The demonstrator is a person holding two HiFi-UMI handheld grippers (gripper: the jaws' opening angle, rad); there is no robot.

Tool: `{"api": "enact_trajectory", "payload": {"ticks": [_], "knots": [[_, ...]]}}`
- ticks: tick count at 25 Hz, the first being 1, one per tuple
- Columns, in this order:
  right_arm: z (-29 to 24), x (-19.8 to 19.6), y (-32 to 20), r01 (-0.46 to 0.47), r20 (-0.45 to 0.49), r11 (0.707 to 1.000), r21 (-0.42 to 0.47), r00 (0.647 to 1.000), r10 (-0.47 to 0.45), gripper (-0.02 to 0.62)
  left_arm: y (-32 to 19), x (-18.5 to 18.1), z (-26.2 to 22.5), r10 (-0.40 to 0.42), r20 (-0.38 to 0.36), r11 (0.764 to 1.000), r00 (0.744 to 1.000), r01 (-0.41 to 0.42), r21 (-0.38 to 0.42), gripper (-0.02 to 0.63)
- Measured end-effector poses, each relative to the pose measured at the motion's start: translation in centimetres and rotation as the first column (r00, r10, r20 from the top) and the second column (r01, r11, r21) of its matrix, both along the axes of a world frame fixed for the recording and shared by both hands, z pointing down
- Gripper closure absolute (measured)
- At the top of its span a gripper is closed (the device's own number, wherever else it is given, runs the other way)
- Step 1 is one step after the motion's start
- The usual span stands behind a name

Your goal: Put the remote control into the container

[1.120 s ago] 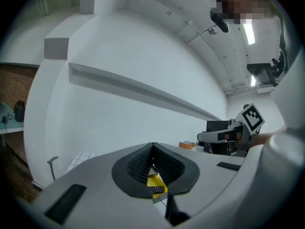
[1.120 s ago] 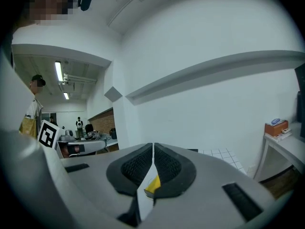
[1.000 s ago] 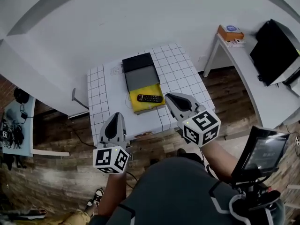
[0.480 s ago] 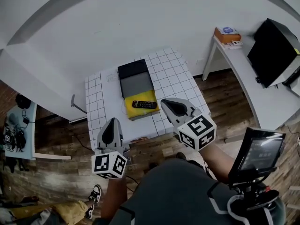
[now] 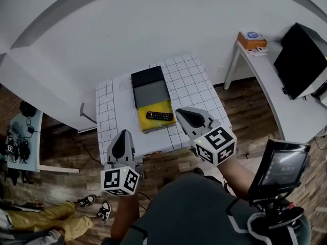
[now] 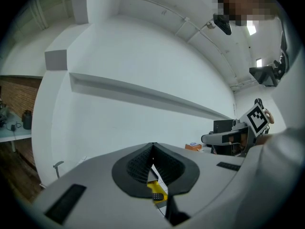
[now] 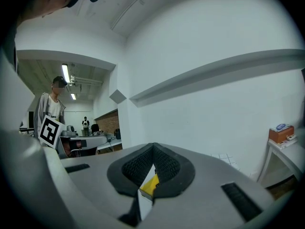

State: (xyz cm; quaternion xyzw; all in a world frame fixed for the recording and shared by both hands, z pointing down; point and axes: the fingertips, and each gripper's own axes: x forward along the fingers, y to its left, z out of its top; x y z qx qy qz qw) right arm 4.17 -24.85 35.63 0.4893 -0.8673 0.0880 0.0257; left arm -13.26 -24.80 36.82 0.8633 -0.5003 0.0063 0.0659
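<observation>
The remote control (image 5: 159,116) is seen lying crosswise on a yellow sheet (image 5: 144,122) at the middle of the gridded table (image 5: 191,83), just below the dark open container (image 5: 151,92) in the frame and outside its grey hollow, so the placing is judged as yet to be completed. The step in hand is taken to be an approach toward the remote control, with nothing gripped. The left tongs (image 5: 122,137) are held with their jaws pressed together and nothing between them; the same is shown for the right tongs (image 5: 182,113), whose jaws also meet with nothing held. In both gripper views only a sliver of the yellow sheet is glimpsed below the closed tips. For the next move, one pair of tongs would need to be opened, lowered over the narrow width of the remote control, closed on it, and carried up the frame into the container. Both tongs are held well above the table and pointed forward toward the white wall, the left ones at the table's lower left edge, the right ones just right of the remote control in the head view.
</observation>
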Motion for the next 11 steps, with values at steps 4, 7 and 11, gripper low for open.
{"api": "enact_trajectory", "payload": {"ticks": [4, 7, 11], "knots": [[0.02, 0.15, -0.17, 0.001, 0.003, 1.000, 0.000, 1.000, -0.001, 0.581, -0.05, 0.26, -0.07, 0.002, 0.003, 1.000, 1.000, -0.002, -0.001, 0.597], [0.16, 0.13, -0.29, 0.003, 0.002, 1.000, -0.004, 1.000, -0.003, 0.581, -0.16, 0.24, -0.28, -0.001, 0.001, 1.000, 1.000, 0.001, 0.003, 0.597], [0.40, 0.11, -0.28, 0.004, 0.005, 1.000, -0.007, 1.000, -0.004, 0.581, -0.12, 0.22, -0.19, -0.003, -0.001, 1.000, 1.000, 0.003, 0.005, 0.597]]}}
